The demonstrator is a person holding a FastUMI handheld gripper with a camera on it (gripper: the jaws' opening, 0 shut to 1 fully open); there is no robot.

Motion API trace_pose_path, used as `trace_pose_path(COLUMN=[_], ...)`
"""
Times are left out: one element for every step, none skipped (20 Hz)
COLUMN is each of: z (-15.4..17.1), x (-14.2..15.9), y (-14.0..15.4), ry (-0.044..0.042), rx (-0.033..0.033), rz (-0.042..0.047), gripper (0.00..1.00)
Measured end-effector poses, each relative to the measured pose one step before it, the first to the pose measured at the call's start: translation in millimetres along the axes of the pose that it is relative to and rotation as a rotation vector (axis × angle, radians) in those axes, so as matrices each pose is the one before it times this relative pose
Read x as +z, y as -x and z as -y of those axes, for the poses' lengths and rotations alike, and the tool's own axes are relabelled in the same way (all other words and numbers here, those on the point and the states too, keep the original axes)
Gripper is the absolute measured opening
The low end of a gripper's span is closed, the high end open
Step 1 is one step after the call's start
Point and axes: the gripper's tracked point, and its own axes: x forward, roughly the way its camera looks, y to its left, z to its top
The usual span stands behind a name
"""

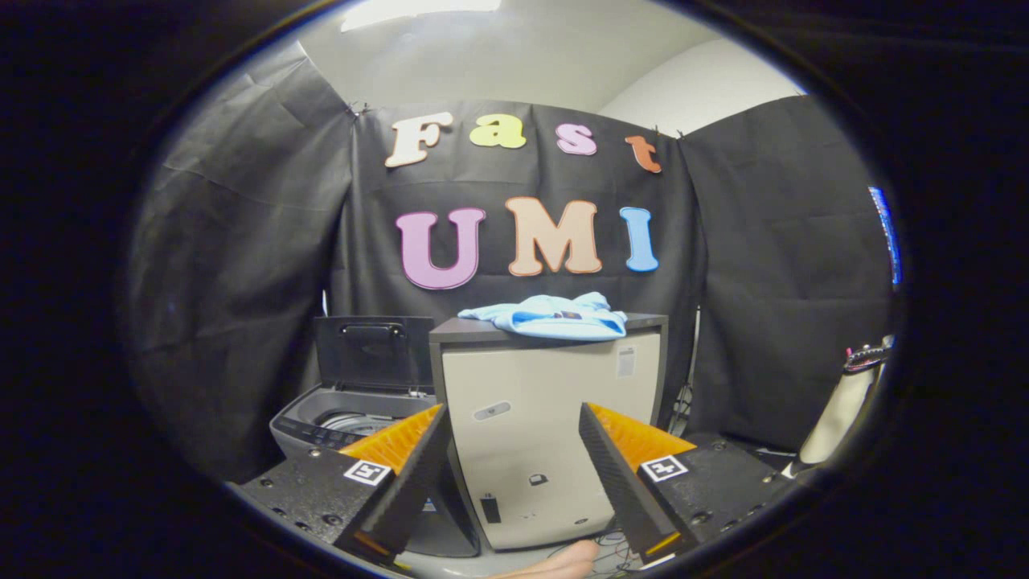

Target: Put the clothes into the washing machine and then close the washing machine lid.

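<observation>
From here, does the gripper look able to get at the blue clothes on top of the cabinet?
Probably yes. The gripper has its jaws open and empty, and the blue clothes lie uncovered on the beige cabinet, beyond and above the jaws, with nothing between them.

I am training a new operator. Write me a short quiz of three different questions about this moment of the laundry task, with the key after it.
1. True or false: the washing machine lid is already closed.
2. Where do the light blue clothes lie? A) inside the washing machine B) on top of the beige cabinet C) between the fingers
3. Fill in: the gripper is ____ and holds nothing.

Key
1. False: the lid stands upright behind the tub.
2. B: the clothes lie on the cabinet's dark top, beyond the fingers; the machine stands beside the cabinet.
3. open: the cabinet front shows through the wide gap between the fingers.
</observation>
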Motion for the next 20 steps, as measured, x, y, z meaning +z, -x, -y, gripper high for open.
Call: trace_pose_path(z=[1.77, 2.59, 1.34, 0.63, -1.7, -0.62, 0.07, 2.9, 2.03, 0.06, -0.42, 0.97, 2.02, -1.54, 0.58, 2.63, 0.87, -0.91, -1.66, -0.45], x=[0.79, 4.24, 1.93, 5.61, 5.44, 5.23, 3.94, 4.02, 5.72, 5.91, 10.67, 9.18, 7.99, 7.26, 9.02, 9.71, 4.45, 4.3, 1.37, -1.31], y=[-2.31, -5.66, -6.36, -8.88, -8.42, -9.97, -11.13, -10.95, -12.57, -12.1, -14.91, -14.45, -18.47, -16.35, -15.67, -18.69, -22.7, -18.94, -22.4, -19.6], ry=[-0.0062, -0.0043, -0.00756, -0.00557, -0.00347, 0.00167, 0.01224, 0.01249, 0.00383, -0.00686, -0.01253, -0.0145, -0.01759, -0.01928, -0.02017, -0.0142, -0.01632, -0.00824, -0.01404, -0.00349], rx=[-0.00838, -0.01178, -0.00803, -0.00664, -0.0012, -0.00375, -0.00366, -0.01001, -0.01119, -0.00202, -0.00073, -0.00474, -0.00833, 0.00533, -0.00507, -0.00969, -0.00454, -0.00126, -0.00011, -0.0004], rz=[-0.00086, 0.00347, -0.0016, 0.00243, 0.00698, 0.00087, -0.00249, -0.00989, -0.00301, -0.00703, 0.01458, 0.00987, 0.00741, 0.00157, 0.00894, 0.00878, -0.00706, -0.00135, -0.01756, -0.02107], gripper=[0.97, 0.97, 0.97, 0.97, 0.97, 0.97, 0.98, 0.98, 0.98, 0.98, 0.98, 0.98, 0.98, 0.98, 0.98, 0.98, 0.97, 0.97, 0.97, 0.96])
